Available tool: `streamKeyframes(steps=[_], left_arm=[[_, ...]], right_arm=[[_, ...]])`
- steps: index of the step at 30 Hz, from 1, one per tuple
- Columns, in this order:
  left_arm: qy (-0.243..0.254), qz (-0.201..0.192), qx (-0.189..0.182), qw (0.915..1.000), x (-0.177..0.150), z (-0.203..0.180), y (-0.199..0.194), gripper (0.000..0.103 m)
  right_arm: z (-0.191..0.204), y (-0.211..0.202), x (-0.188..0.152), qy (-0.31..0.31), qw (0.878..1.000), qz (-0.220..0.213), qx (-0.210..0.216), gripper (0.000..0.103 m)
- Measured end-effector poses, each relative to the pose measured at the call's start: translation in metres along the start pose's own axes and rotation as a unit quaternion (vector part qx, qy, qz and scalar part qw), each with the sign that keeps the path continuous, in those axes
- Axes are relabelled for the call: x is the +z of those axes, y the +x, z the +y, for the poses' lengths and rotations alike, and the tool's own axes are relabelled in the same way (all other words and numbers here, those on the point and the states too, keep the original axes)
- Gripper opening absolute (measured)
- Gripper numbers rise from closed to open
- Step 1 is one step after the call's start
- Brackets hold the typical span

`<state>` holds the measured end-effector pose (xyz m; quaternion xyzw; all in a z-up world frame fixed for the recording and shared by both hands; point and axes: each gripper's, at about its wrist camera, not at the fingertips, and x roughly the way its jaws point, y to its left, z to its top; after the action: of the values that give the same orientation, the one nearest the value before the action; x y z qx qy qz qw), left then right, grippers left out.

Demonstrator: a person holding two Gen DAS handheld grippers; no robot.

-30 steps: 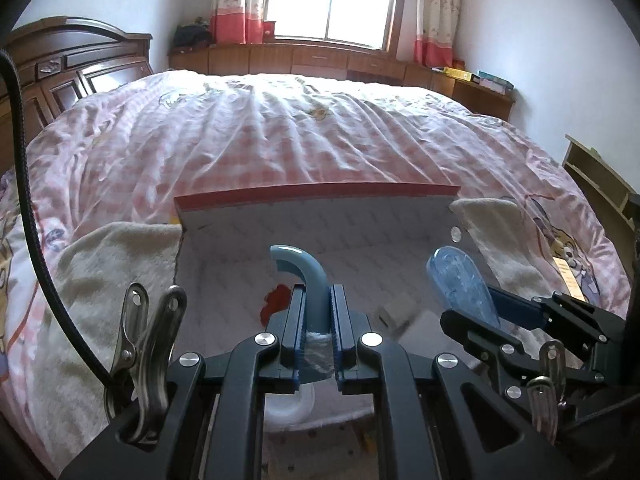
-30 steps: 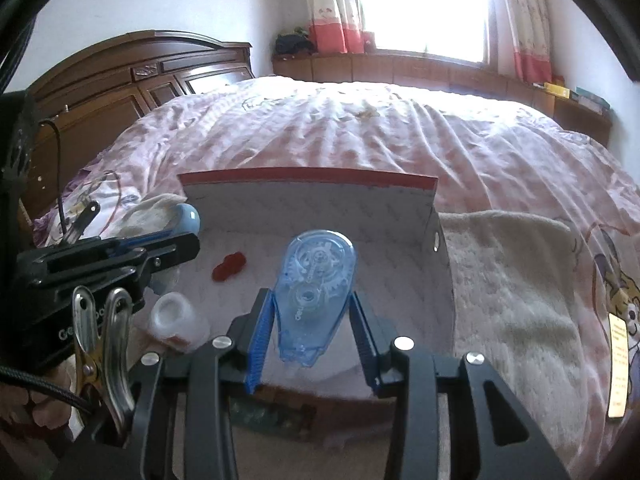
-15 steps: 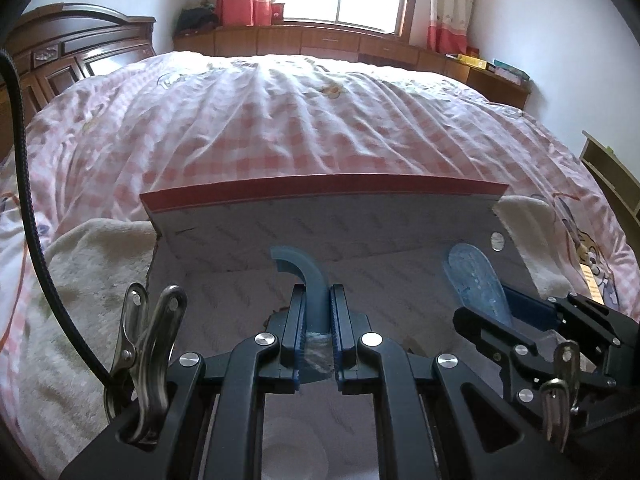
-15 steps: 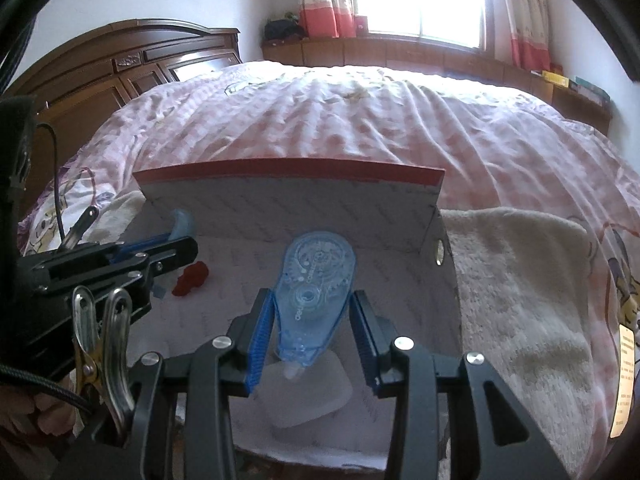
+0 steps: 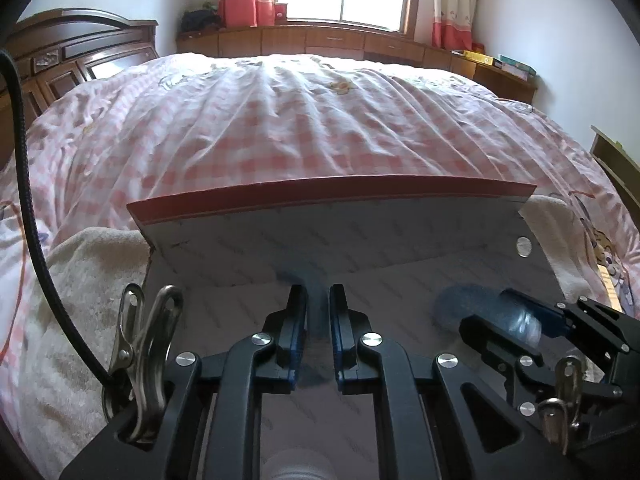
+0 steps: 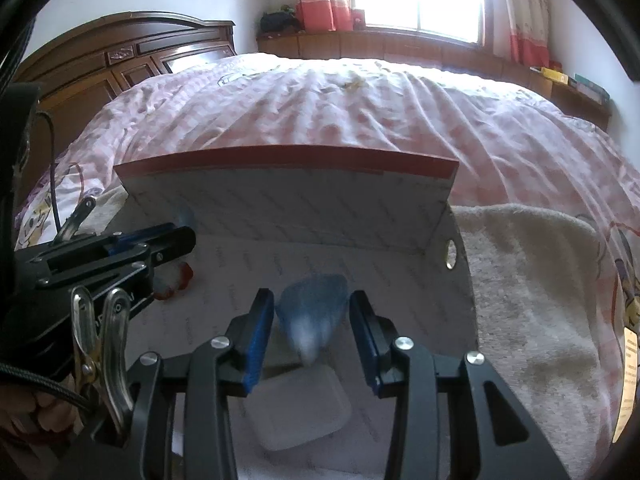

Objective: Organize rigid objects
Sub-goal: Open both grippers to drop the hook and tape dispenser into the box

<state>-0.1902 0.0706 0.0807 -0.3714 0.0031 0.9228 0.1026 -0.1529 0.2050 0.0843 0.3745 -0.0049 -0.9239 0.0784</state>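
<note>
A white cardboard box with a red rim [image 5: 332, 192] [image 6: 286, 158] lies open on the bed. My left gripper [image 5: 318, 320] is inside it, its jaws slightly apart around a blurred blue hook [image 5: 316, 312]; I cannot tell whether they still grip it. My right gripper [image 6: 312, 332] is inside the box too, with its jaws wide; the blue correction-tape dispenser [image 6: 314, 316] is blurred between them and touches neither pad. It also shows in the left wrist view [image 5: 480, 312]. A white square lid [image 6: 300, 408] and a red piece [image 6: 180, 280] lie on the box floor.
The box sits on a cream towel [image 6: 540, 292] [image 5: 80, 300] spread over a pink checked bedspread [image 5: 320, 120]. A dark wooden headboard [image 6: 120, 60] stands to the left. Low wooden cabinets [image 5: 340, 44] run under the window. A shelf edge [image 5: 616, 160] is at the right.
Both grippers moved forward and down into the box. The right jaws opened and the tape dispenser is dropping free. The left jaws parted slightly and the blue hook slid lower, blurred.
</note>
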Motion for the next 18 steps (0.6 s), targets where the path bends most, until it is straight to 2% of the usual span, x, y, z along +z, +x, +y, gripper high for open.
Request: streamKeyframes(steps=[2,5,10,18], left_arm=[[0.001,0.002,0.006,1.0,0.001,0.001,0.003,0.012],[-0.003,0.01,0.014,0.9998,0.001,0.004,0.009,0.02],[-0.024,0.009,0.011,0.9996,0.001,0.014,0.013,0.02],[0.004,-0.012,0.048,0.9988,0.006,0.017,0.018,0.02]], right_arm=[[0.0,0.002,0.0,0.001,1.0,-0.001,0.0,0.041],[0.0,0.003,0.0,0.001,1.0,-0.003,0.001,0.042],[0.002,0.007,0.0,-0.001,1.0,-0.004,0.002,0.044],[0.006,0.019,0.006,0.003,1.0,-0.009,0.014,0.044]])
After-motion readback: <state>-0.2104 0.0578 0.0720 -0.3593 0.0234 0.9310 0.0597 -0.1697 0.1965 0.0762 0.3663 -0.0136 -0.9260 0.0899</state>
